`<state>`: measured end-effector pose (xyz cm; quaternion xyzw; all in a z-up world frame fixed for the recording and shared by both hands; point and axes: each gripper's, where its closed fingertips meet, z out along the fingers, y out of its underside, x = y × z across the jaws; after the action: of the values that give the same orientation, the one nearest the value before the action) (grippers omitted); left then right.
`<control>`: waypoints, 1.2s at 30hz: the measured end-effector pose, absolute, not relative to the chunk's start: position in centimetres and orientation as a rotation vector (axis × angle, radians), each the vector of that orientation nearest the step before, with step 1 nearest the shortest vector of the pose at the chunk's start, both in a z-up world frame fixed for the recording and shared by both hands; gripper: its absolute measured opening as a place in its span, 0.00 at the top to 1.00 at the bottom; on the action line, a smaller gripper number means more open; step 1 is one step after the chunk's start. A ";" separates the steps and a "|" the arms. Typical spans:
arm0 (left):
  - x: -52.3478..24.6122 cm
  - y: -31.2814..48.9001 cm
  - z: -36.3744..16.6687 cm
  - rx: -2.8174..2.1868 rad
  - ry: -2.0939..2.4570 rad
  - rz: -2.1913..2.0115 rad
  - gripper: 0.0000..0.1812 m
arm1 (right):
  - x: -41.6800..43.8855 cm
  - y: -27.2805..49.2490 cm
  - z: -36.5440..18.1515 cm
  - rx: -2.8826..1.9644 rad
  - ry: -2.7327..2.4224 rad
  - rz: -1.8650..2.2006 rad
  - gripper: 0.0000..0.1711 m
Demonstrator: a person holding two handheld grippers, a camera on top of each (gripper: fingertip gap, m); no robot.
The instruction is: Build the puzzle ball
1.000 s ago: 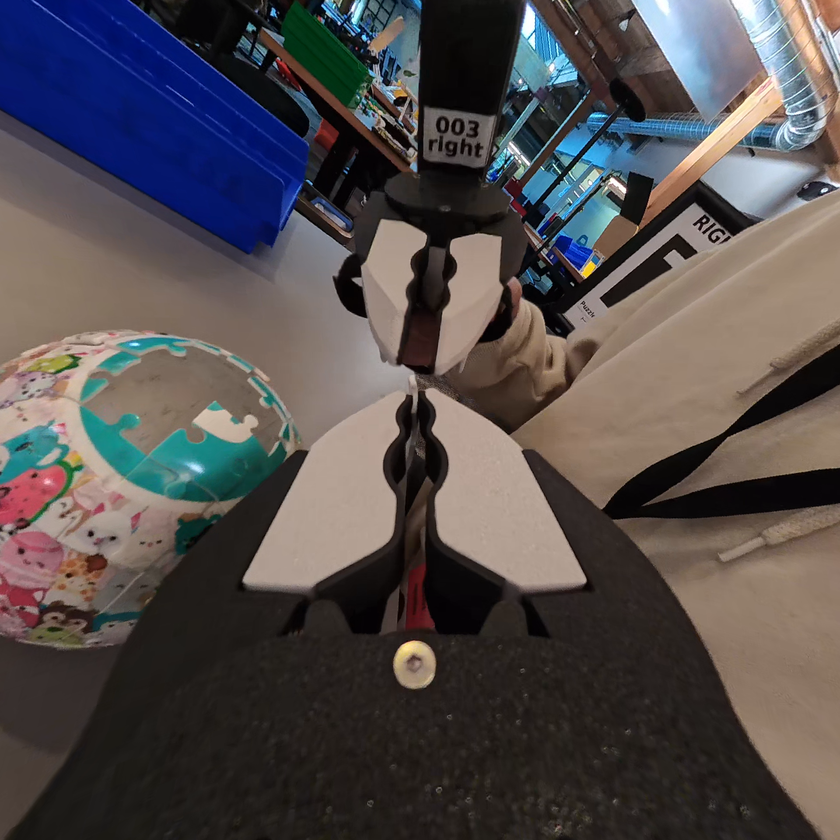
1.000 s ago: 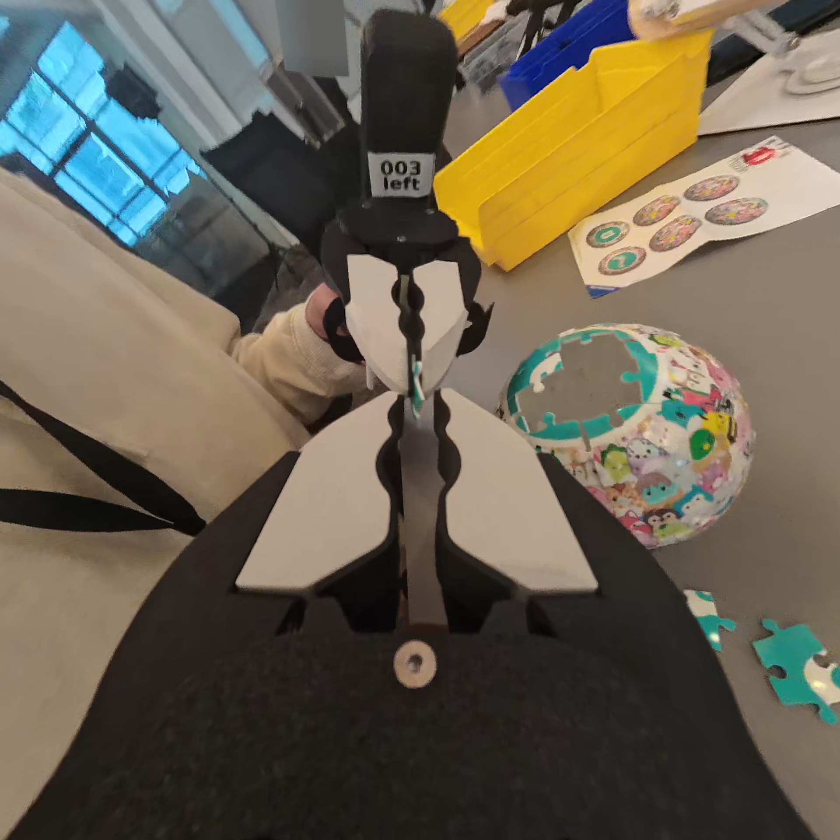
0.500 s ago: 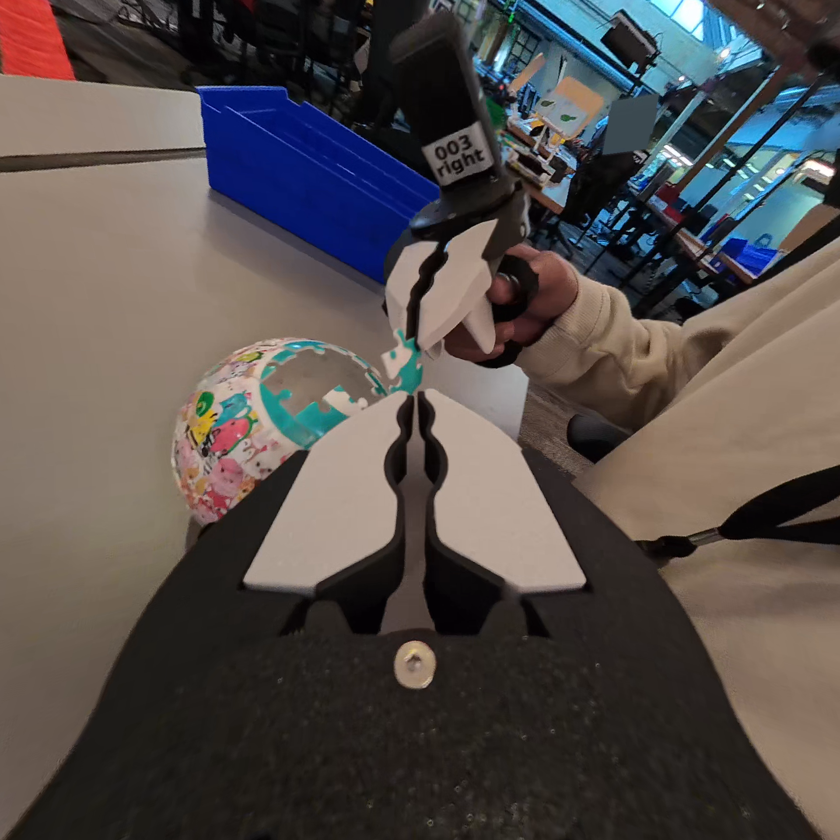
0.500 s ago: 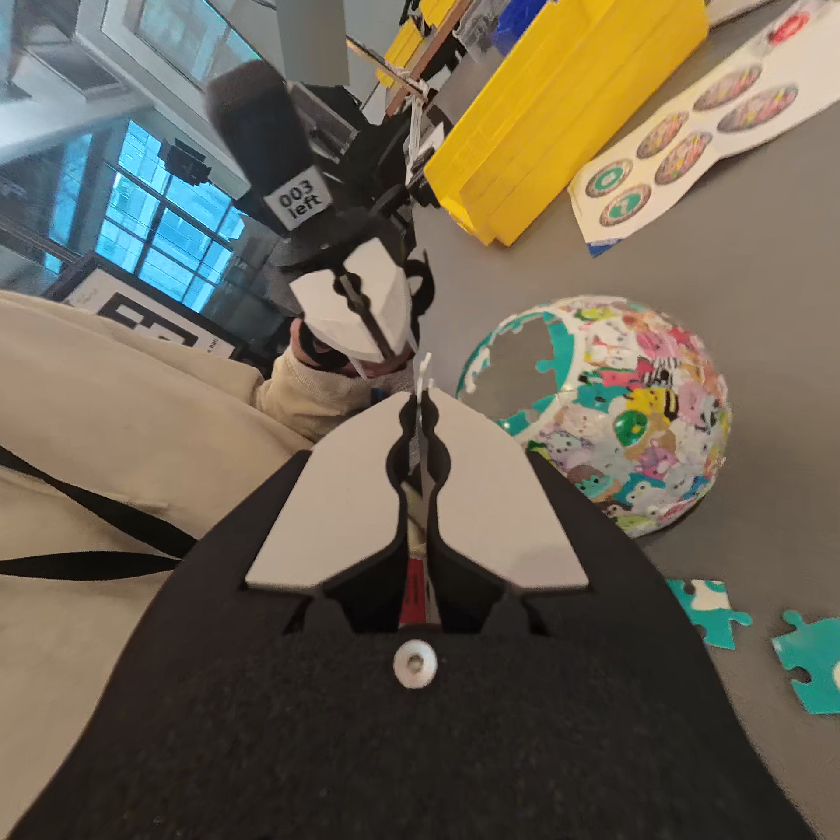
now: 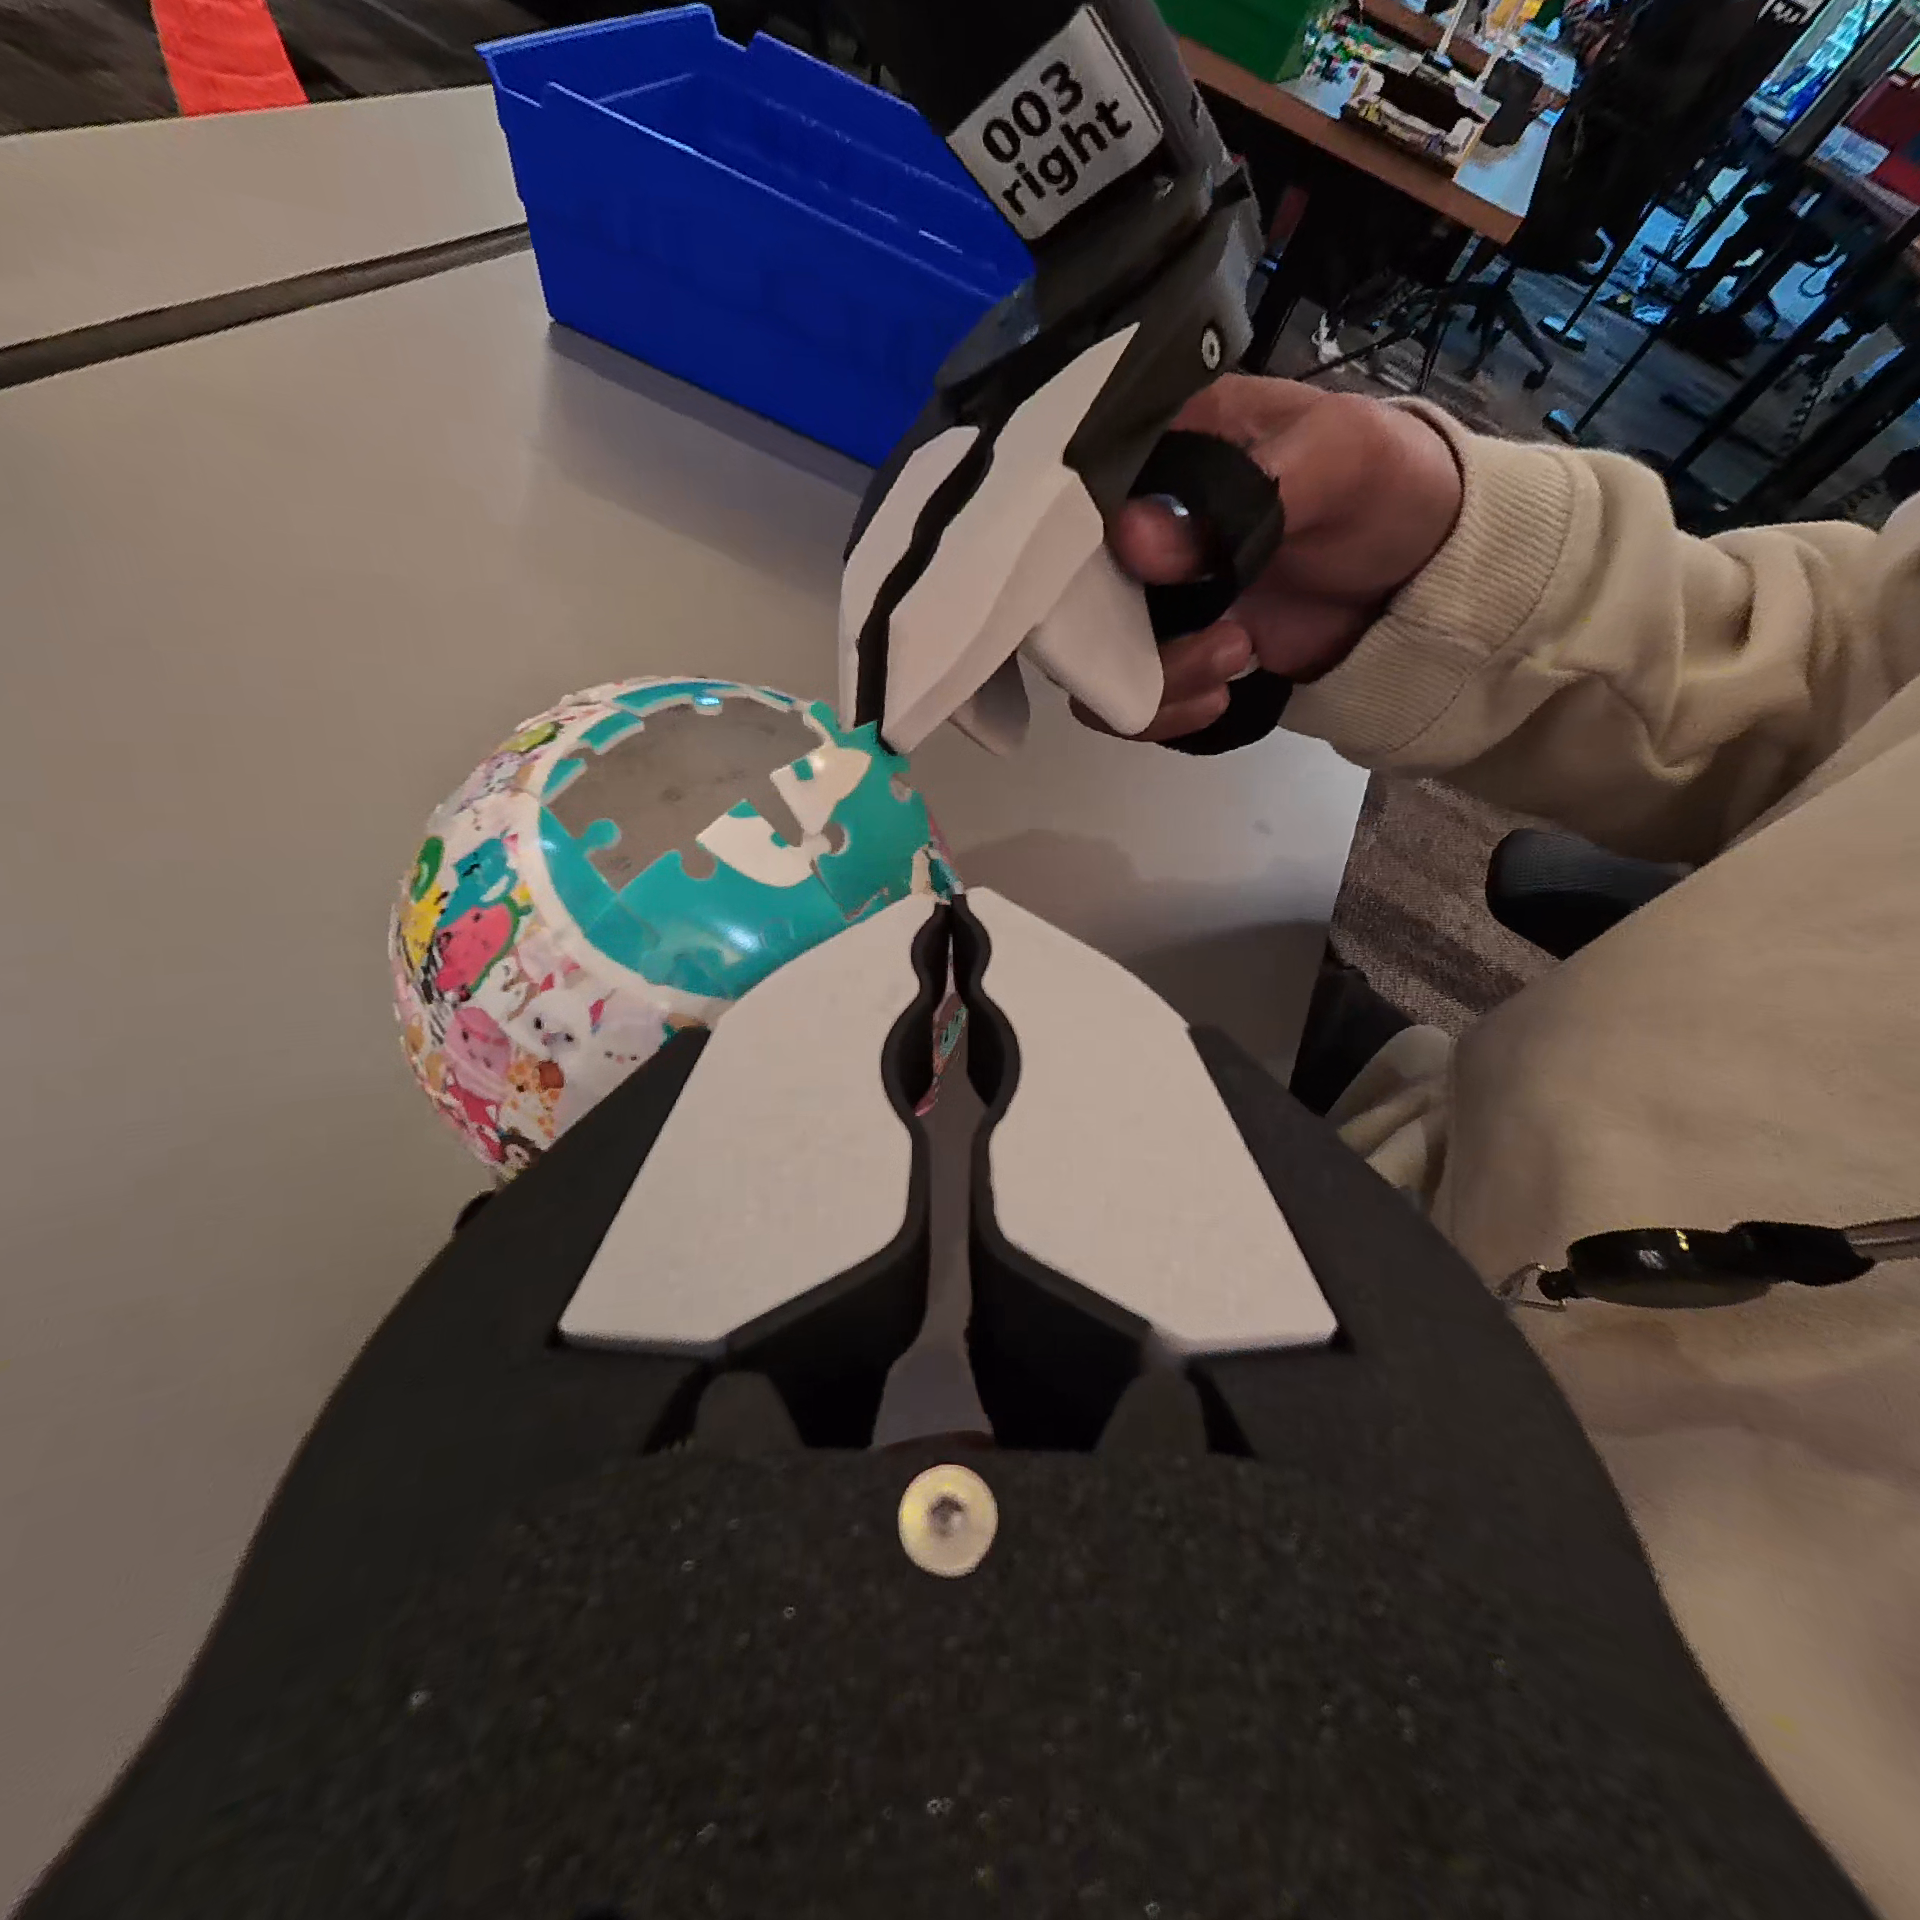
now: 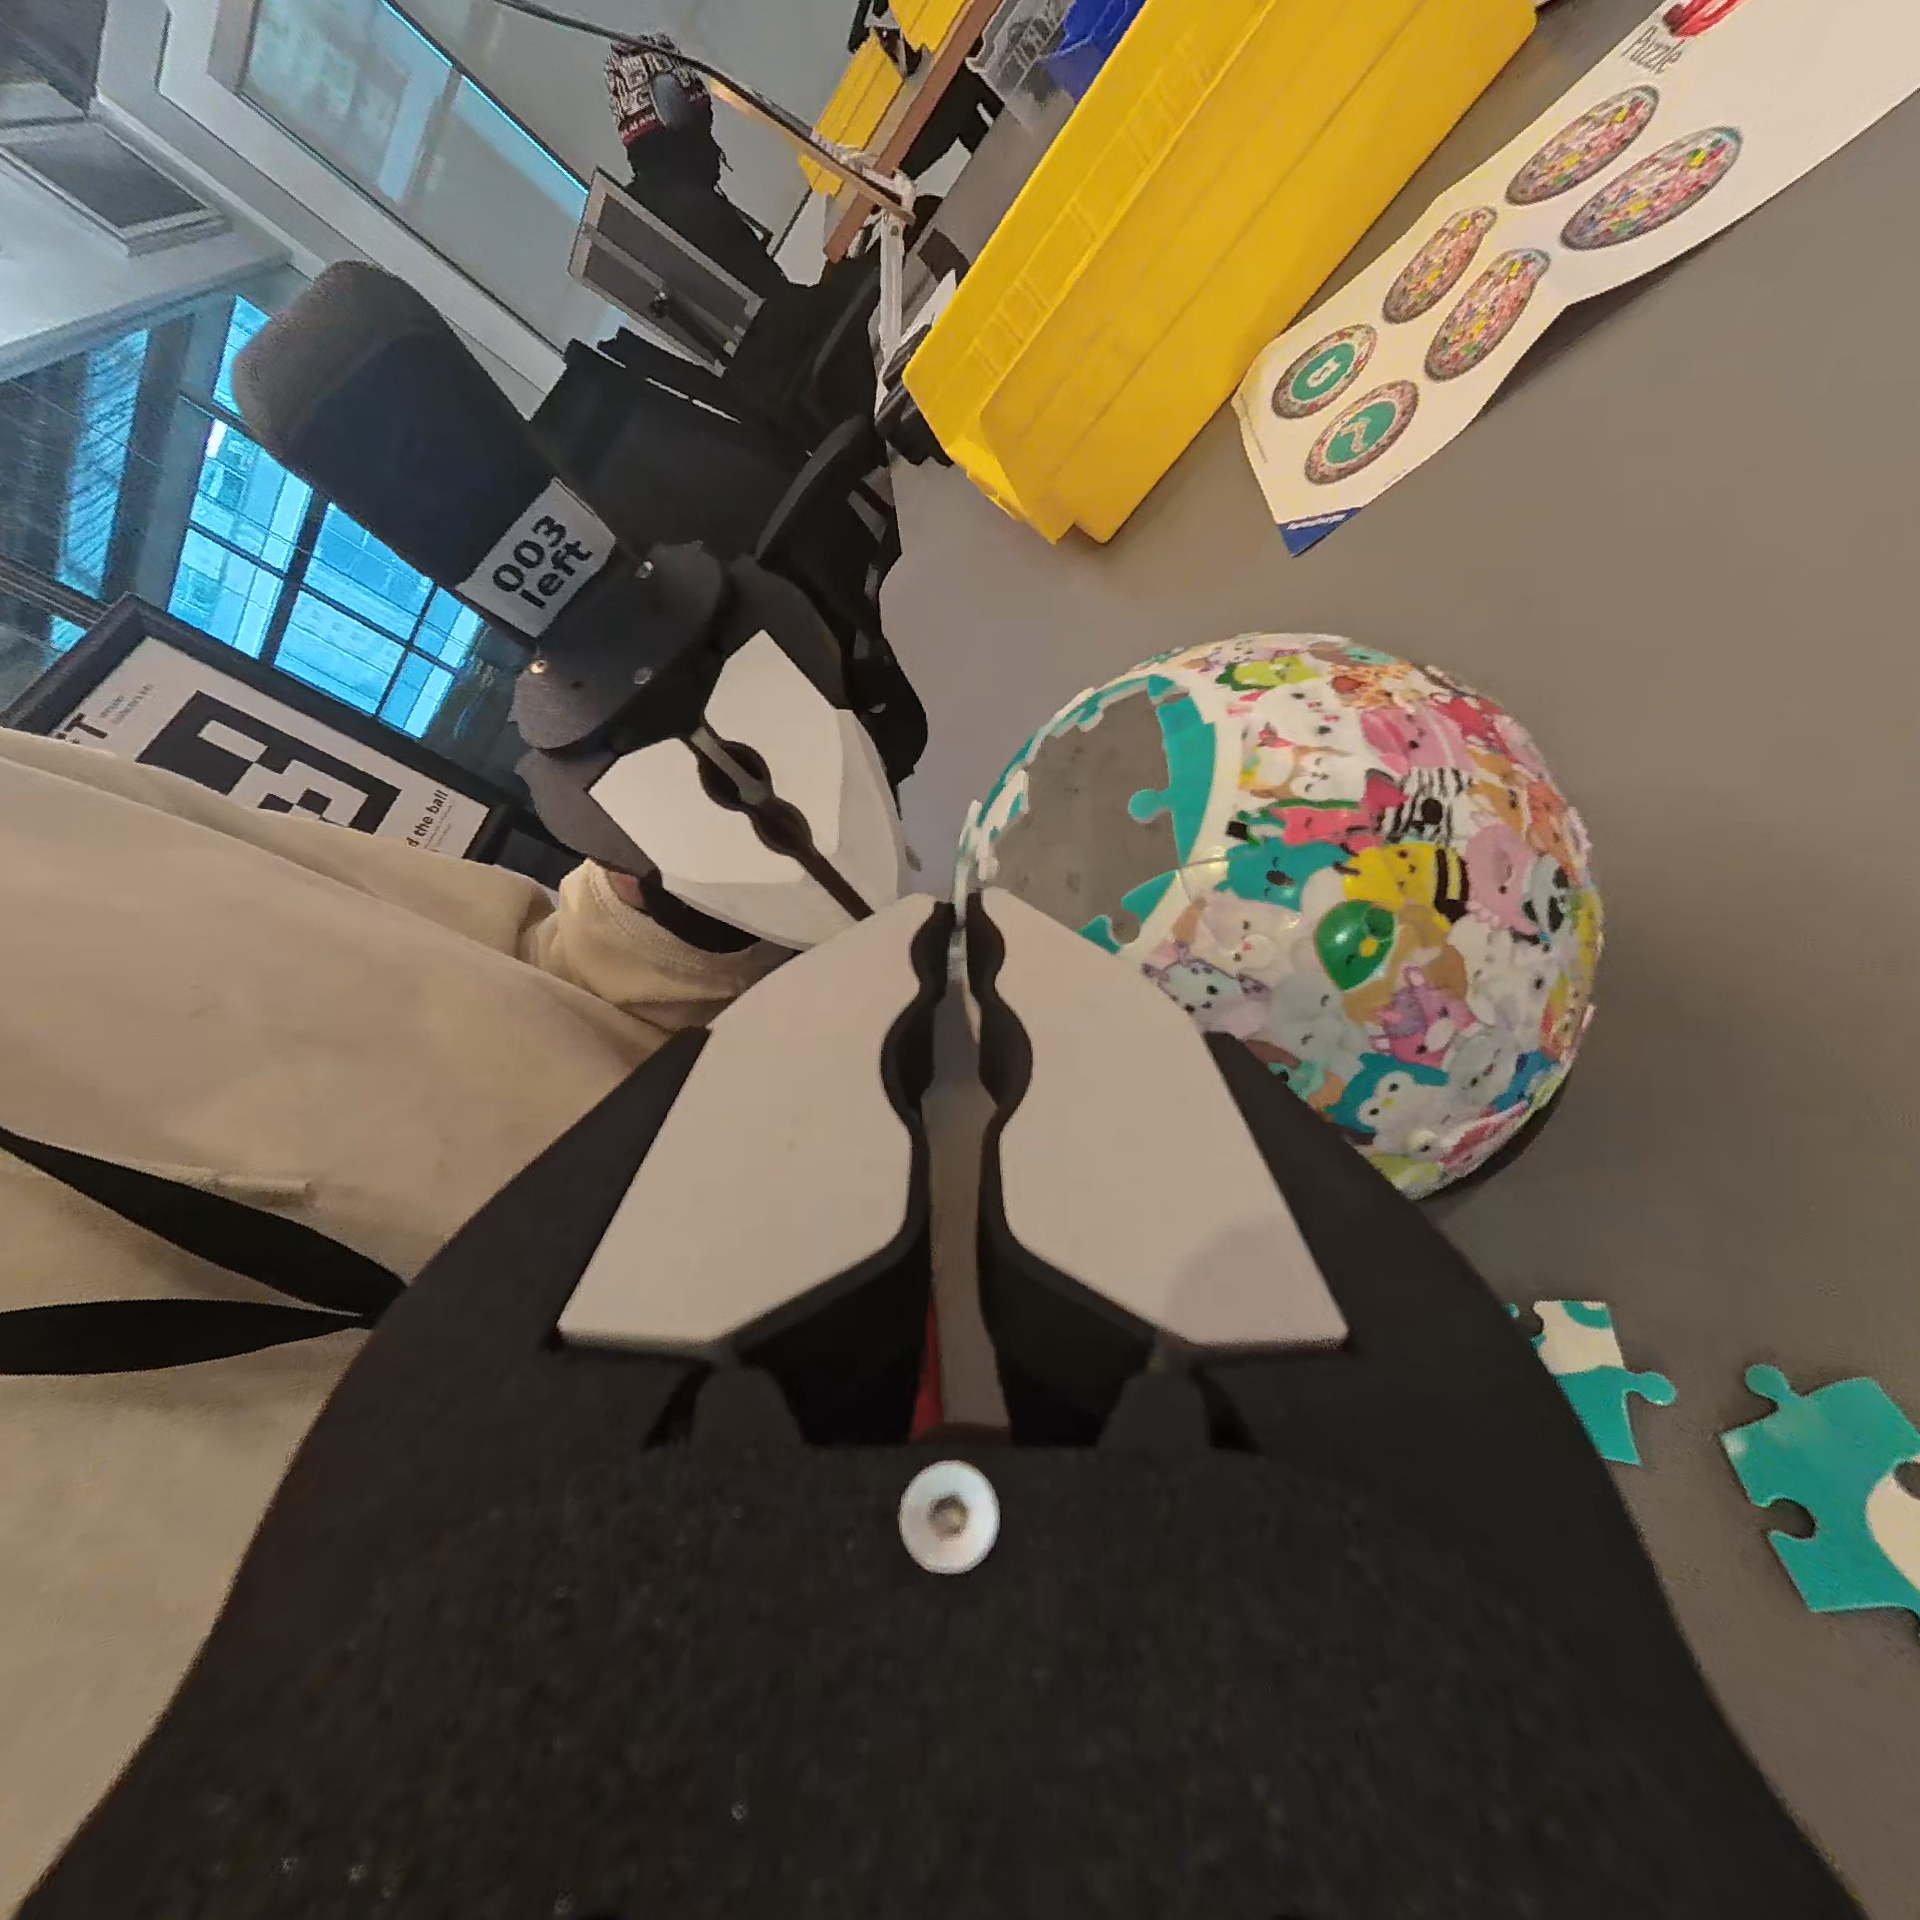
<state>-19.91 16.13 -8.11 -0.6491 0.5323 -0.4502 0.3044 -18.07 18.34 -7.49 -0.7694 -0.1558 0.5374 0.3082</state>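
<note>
The puzzle ball (image 5: 582, 935) with colourful cartoon print lies on the grey table (image 5: 260, 623), with a gap in its teal top. My right gripper (image 5: 883, 732) is shut on a teal and white puzzle piece (image 5: 864, 764) and holds it against the right rim of the gap. In the right wrist view its tips (image 6: 956, 912) sit at the left edge of the ball (image 6: 1371, 883). My left gripper (image 5: 951, 906) is shut with nothing seen in it, just in front of the ball; it also shows in the right wrist view (image 6: 868, 914).
Two loose teal pieces (image 6: 1600, 1371) (image 6: 1839, 1475) lie on the table right of my right gripper. A yellow bin (image 6: 1195, 260) and a printed sheet (image 6: 1507, 260) lie beyond the ball. A blue bin (image 5: 748, 229) stands behind it. The person's cream sleeve (image 5: 1558, 582) is close by. Both grippers' tips are close together, under 4 cm apart.
The piece passed from my left gripper to my right gripper. The right gripper then carried it down to the rim of the ball's gap. The left gripper drew back, shut.
</note>
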 end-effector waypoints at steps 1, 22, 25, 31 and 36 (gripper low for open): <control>-19.8 16.1 -8.1 -1.716 1.413 -1.183 1.00 | -18.0 18.3 -7.5 -2.031 -0.414 1.411 0.98; -18.4 16.7 -8.4 -1.724 1.430 -1.071 1.00 | -17.7 18.8 -8.3 -2.081 -0.641 1.020 0.97; -18.5 16.9 -8.5 -1.730 1.428 -1.067 1.00 | -17.7 18.8 -8.4 -2.081 -0.652 0.992 0.97; -18.5 17.1 -8.4 -1.733 1.421 -1.080 1.00 | -17.6 18.9 -8.4 -2.071 -0.673 0.942 0.97; -18.5 17.1 -8.4 -1.732 1.421 -1.076 1.00 | -17.5 19.0 -8.5 -2.071 -0.701 0.869 0.97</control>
<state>-18.53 17.14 -8.43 -0.6596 0.5414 -0.4098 0.3223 -17.53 19.02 -8.50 -0.8127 -0.2752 0.3408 0.3841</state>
